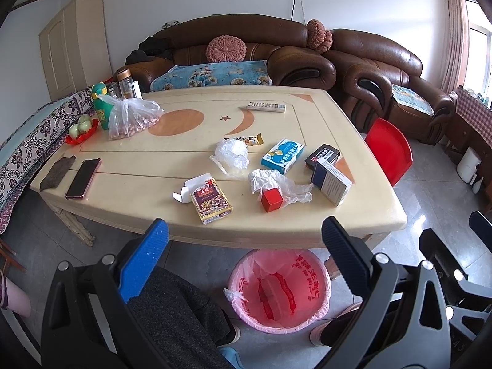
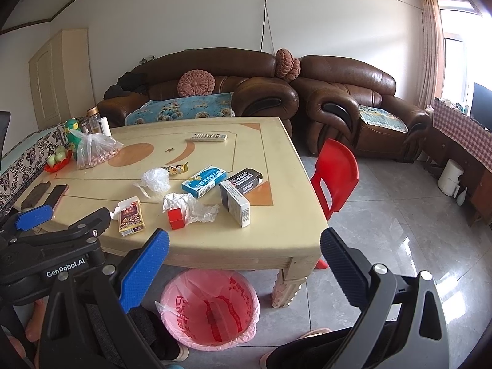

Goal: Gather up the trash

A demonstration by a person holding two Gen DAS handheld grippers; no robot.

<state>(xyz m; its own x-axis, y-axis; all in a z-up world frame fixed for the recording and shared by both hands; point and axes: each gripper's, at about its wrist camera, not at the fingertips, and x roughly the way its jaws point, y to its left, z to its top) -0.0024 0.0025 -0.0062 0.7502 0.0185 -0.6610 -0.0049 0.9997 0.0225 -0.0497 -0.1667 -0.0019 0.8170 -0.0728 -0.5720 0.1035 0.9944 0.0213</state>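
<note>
Both grippers hover in front of the cream table's near edge. My left gripper is open and empty, and so is my right gripper. On the table lie a crumpled clear bag, crumpled white plastic around a small red box, an opened red card pack, a blue box, a dark box, a white-and-blue box and a snack wrapper. Under the table edge stands a bin with a pink liner, also in the right wrist view.
A phone, a remote, a bag of nuts, a green bottle and a fruit dish sit on the table. A red chair stands at its right end. Brown sofas are behind.
</note>
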